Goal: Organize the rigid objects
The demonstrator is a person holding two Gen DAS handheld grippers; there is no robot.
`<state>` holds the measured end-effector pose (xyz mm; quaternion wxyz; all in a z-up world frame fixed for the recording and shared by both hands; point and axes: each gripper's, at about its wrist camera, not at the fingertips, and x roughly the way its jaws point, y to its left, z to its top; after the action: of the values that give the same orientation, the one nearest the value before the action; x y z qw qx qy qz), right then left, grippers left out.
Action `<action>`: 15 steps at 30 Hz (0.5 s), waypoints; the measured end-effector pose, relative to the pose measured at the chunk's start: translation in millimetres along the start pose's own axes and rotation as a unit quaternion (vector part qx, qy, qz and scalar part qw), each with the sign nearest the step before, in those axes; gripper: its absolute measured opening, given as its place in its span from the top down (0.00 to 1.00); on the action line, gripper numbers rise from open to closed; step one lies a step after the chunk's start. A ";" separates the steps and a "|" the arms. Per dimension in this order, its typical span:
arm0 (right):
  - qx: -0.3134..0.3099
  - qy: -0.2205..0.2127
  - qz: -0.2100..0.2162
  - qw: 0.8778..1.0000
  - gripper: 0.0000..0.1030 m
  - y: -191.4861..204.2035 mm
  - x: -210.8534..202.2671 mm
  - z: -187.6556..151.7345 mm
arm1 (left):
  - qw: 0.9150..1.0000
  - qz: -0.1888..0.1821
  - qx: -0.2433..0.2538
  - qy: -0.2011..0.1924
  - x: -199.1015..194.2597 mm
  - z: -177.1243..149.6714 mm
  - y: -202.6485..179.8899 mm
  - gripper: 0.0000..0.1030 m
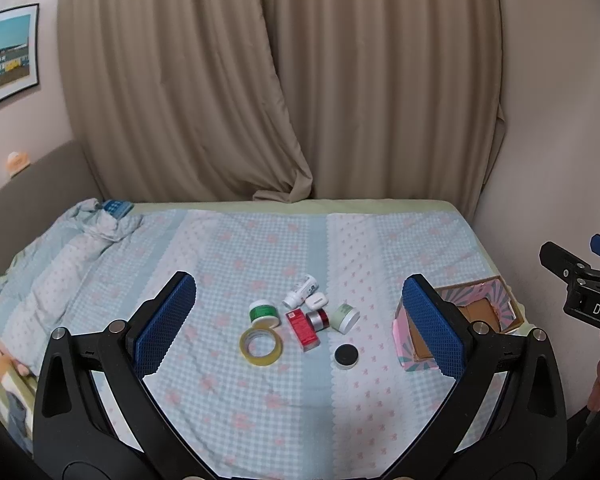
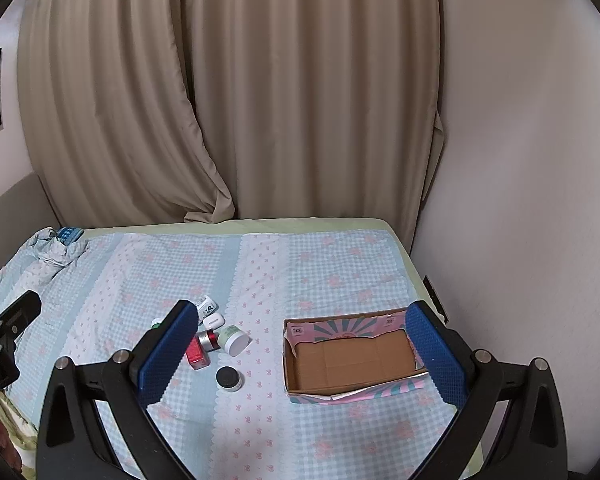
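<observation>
Both grippers hover above the bed (image 2: 340, 264) with nothing in them: the left gripper (image 1: 300, 320) and the right gripper (image 2: 300, 354) each have their jaws spread wide. The things to sort lie bunched on the quilt: a tape roll (image 1: 261, 346), a green-banded jar (image 1: 263, 313), a red box (image 1: 302, 330), a red-and-silver jar (image 1: 318, 319), a pale green jar (image 1: 344, 318), a white bottle (image 1: 299, 291), a small white case (image 1: 315, 301) and a black-lidded jar (image 1: 345, 356). The open cardboard box (image 2: 352, 390), probably their destination, sits well apart to the right. The main risk is the crowding: jaws closing on one jar could nudge its touching neighbours. The soft quilt gives under pressure, so round jars lying on their sides may roll away, and smooth lids could slip from a shallow pinch.
</observation>
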<state>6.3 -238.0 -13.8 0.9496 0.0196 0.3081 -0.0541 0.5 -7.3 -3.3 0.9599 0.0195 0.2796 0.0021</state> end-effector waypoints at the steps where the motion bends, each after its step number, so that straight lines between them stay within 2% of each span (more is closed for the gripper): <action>1: 0.000 0.000 0.000 1.000 0.00 0.8 0.1 -0.1 | 1.000 0.000 0.000 0.000 0.0 0.1 0.1 0.00; 15: -0.004 0.000 0.003 1.000 0.00 5.2 1.1 0.8 | 1.000 -0.002 -0.003 0.001 -0.1 -0.4 -0.1 0.00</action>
<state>8.2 -233.1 -13.8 0.9497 0.0170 0.3087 -0.0506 0.2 -7.3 -3.6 0.9596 0.0165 0.2808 0.0012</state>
